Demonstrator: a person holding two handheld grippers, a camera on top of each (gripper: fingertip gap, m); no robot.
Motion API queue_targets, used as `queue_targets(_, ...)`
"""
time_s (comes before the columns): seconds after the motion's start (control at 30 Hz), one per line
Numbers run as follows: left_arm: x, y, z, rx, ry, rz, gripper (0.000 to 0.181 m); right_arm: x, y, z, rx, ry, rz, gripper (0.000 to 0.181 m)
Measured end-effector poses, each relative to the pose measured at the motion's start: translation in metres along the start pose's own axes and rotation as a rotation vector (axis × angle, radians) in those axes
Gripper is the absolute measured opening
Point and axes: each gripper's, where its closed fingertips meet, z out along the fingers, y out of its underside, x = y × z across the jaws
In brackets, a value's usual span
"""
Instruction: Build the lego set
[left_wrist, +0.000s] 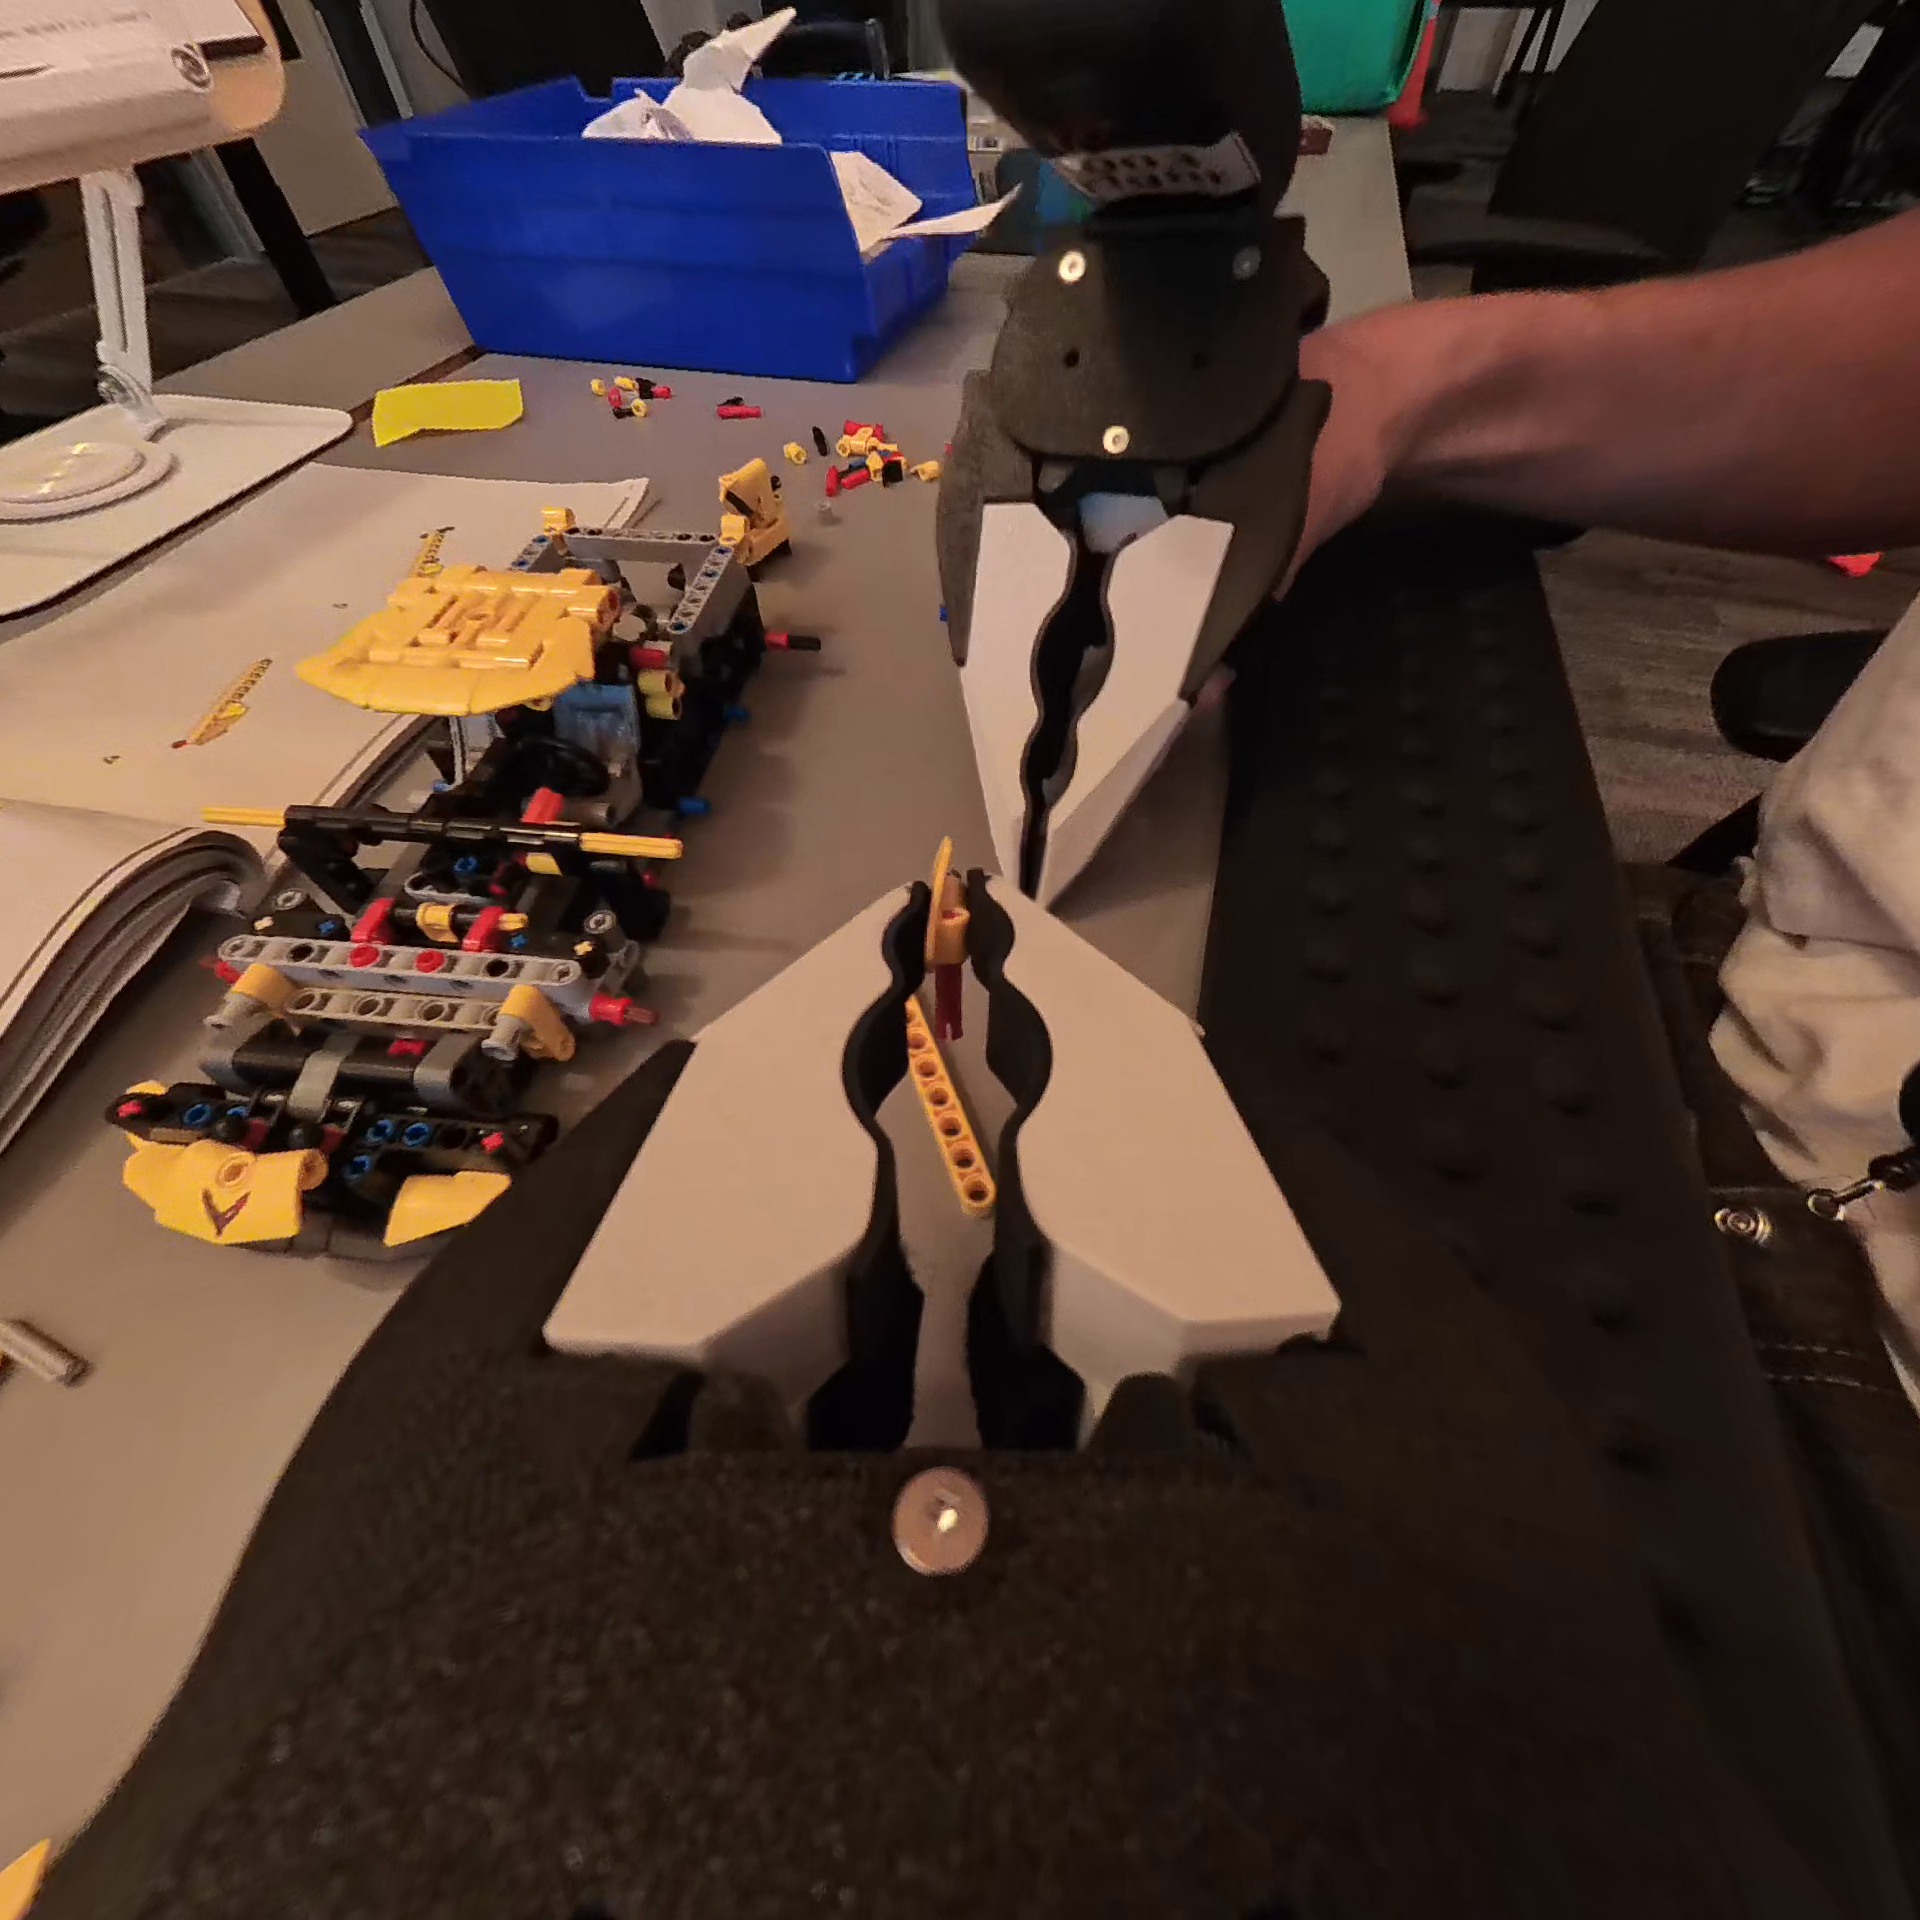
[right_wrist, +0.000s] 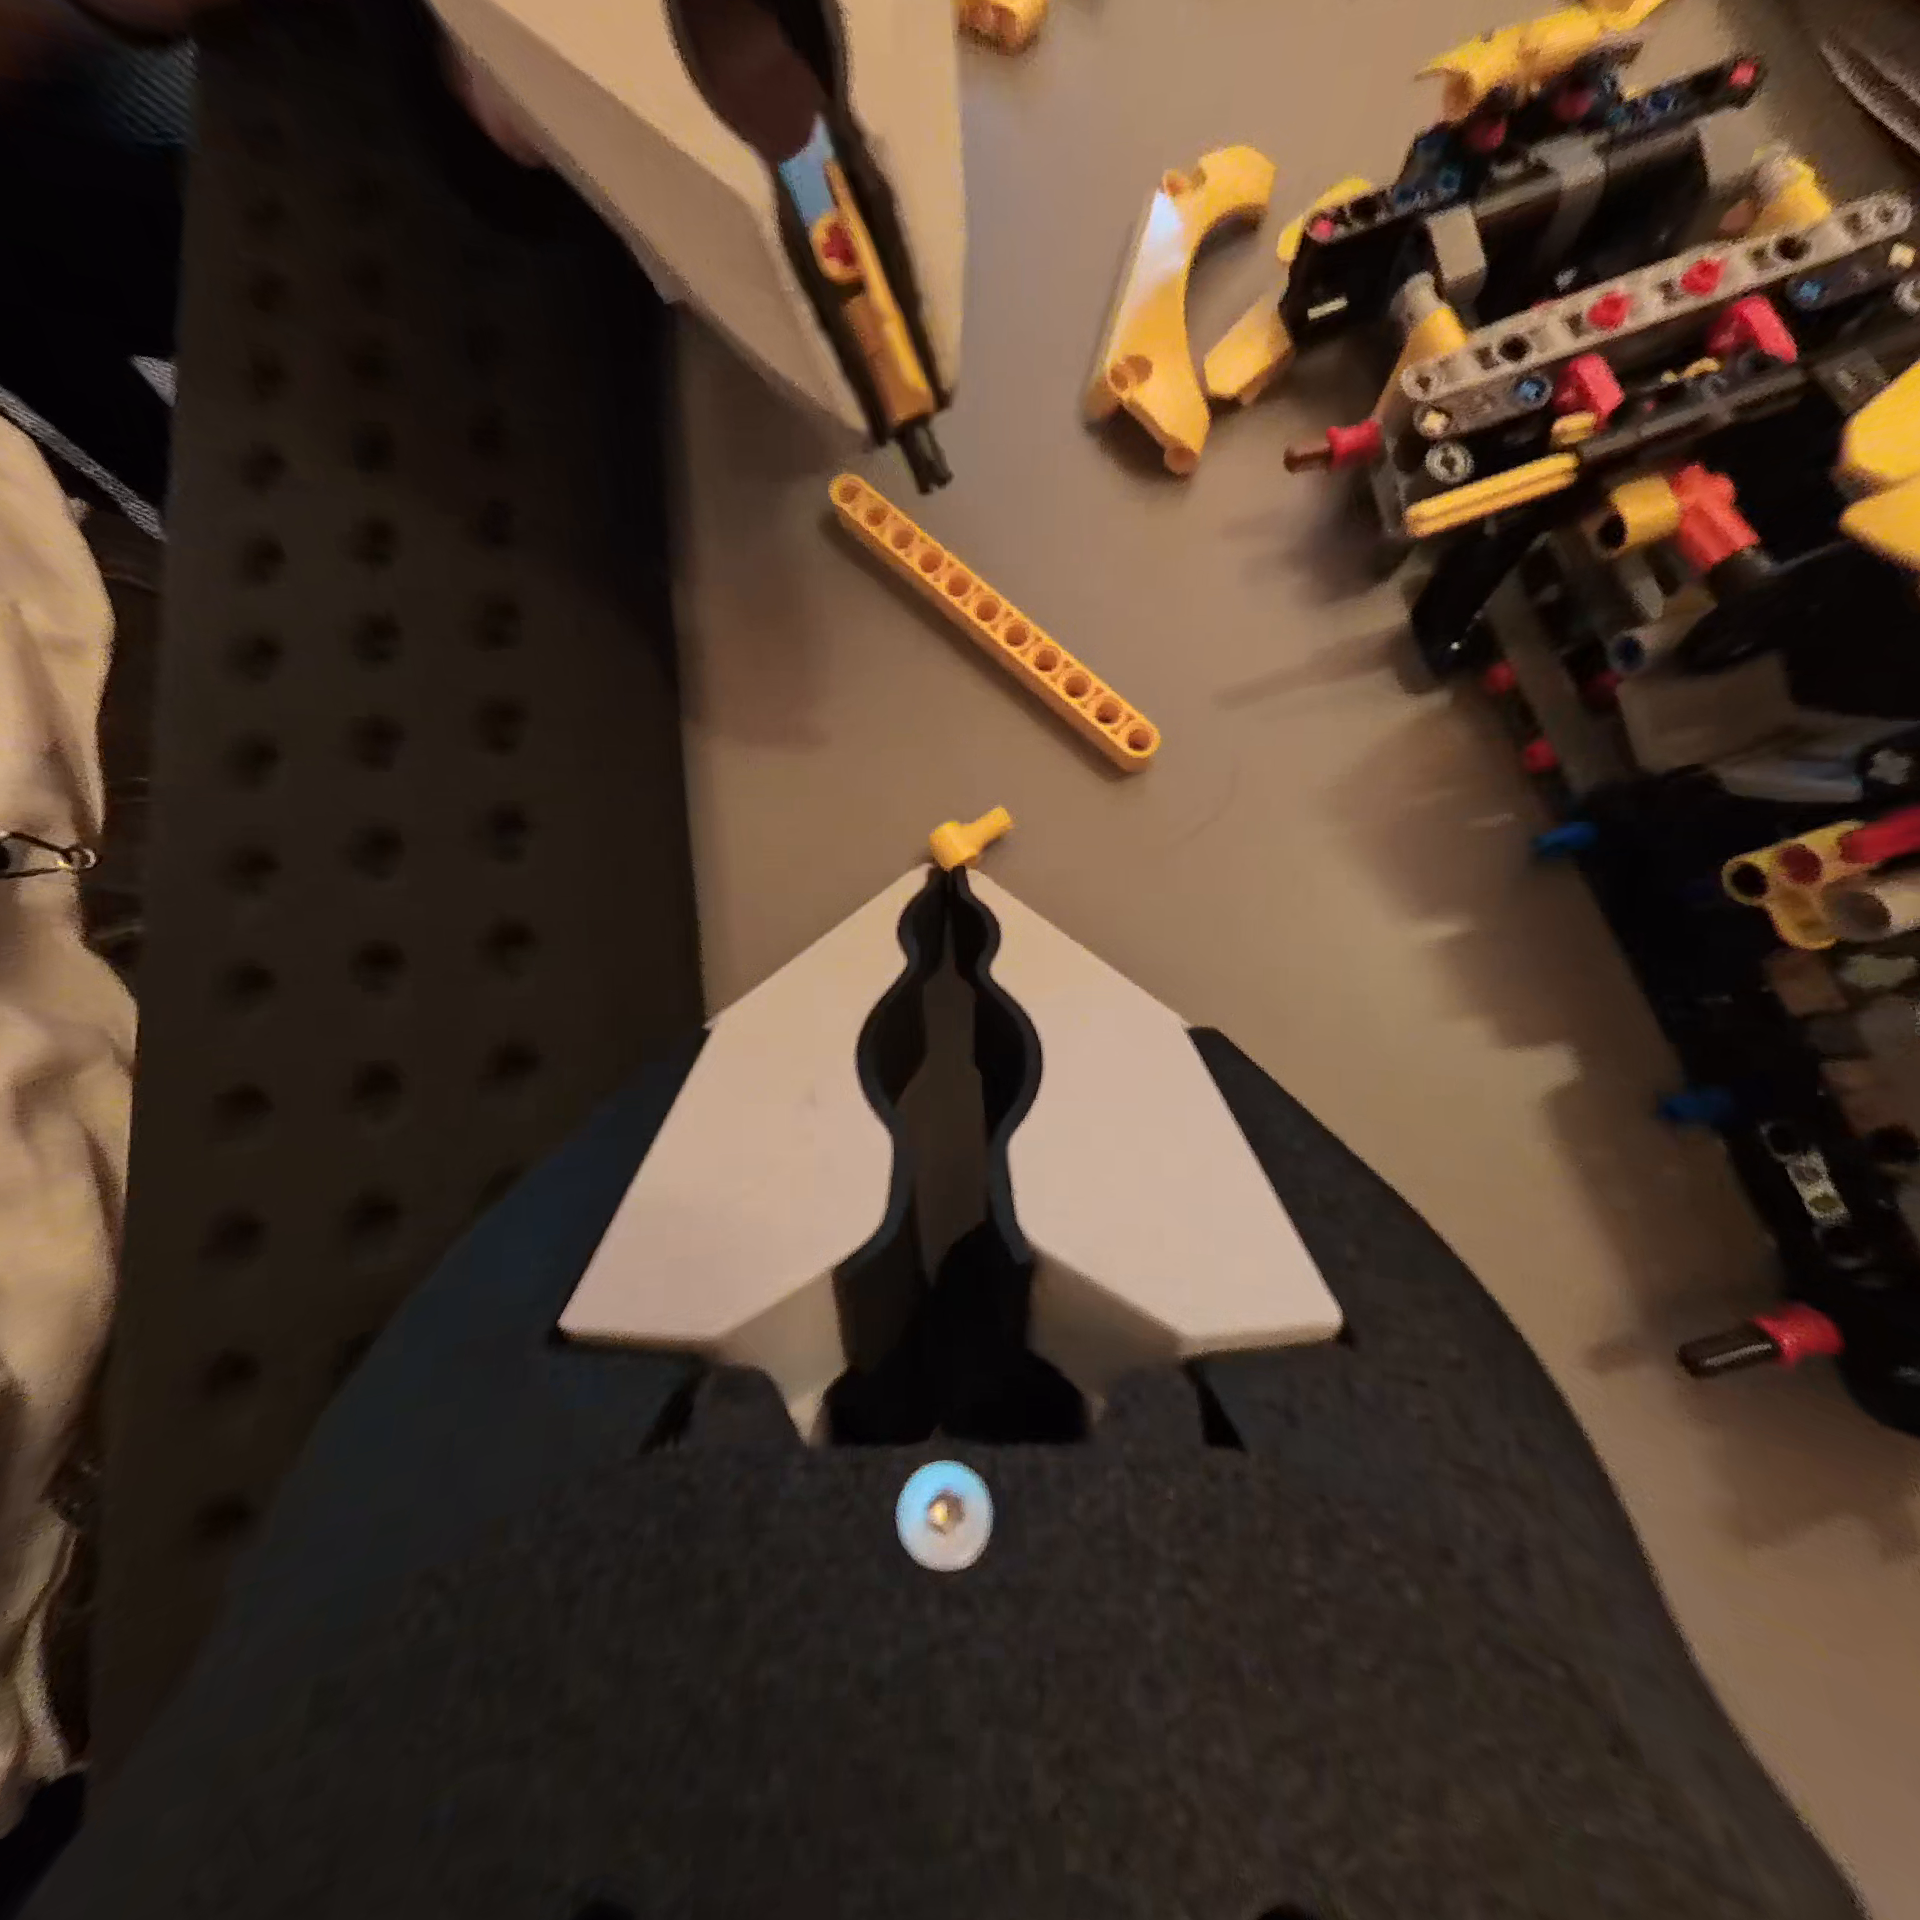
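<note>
My left gripper (left_wrist: 948, 894) is shut on a small yellow lego piece with a red pin (left_wrist: 948, 925), held just above the grey table. It also shows in the right wrist view (right_wrist: 904, 416), where the piece (right_wrist: 857, 281) has a black pin sticking out of its end. My right gripper (right_wrist: 951, 868) is shut on a tiny yellow connector (right_wrist: 968, 836). In the left wrist view my right gripper (left_wrist: 1034, 883) points down, tips close beside the left gripper's tips. A long yellow beam (right_wrist: 992, 623) lies flat on the table between them. The part-built yellow and black car (left_wrist: 436, 883) lies to the left.
A black perforated mat (left_wrist: 1403, 935) runs along the table edge by the person's lap. A blue bin (left_wrist: 675, 229) with paper stands at the back. An open instruction booklet (left_wrist: 104, 883) lies left. Loose small pieces (left_wrist: 862, 457) are scattered behind. Yellow wheel arches (right_wrist: 1174, 301) lie near the car (right_wrist: 1662, 416). About 7 centimetres separates my left fingertips from my right.
</note>
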Motion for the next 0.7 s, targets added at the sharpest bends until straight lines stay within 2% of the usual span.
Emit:
queue_targets(0.1,-0.001,-0.003,-0.002,0.019,0.000,-0.018,0.007,-0.005,-0.001,0.001,0.010,-0.020,-0.033,0.014)
queue_targets(0.23,-0.001,-0.003,-0.002,0.026,0.001,-0.021,0.007,0.000,0.000,-0.002,0.002,-0.021,-0.183,0.017)
queue_targets(0.4,-0.001,-0.004,-0.003,0.032,0.006,-0.029,0.007,0.001,-0.003,0.002,0.015,-0.165,-0.432,0.021)
queue_targets(0.6,-0.001,-0.005,-0.004,0.037,0.018,-0.047,0.007,0.001,-0.006,0.007,0.012,-0.354,-0.472,0.027)
queue_targets(0.7,0.000,-0.005,-0.004,0.036,0.024,-0.051,0.007,0.001,-0.009,0.010,0.040,-0.379,-0.490,0.019)
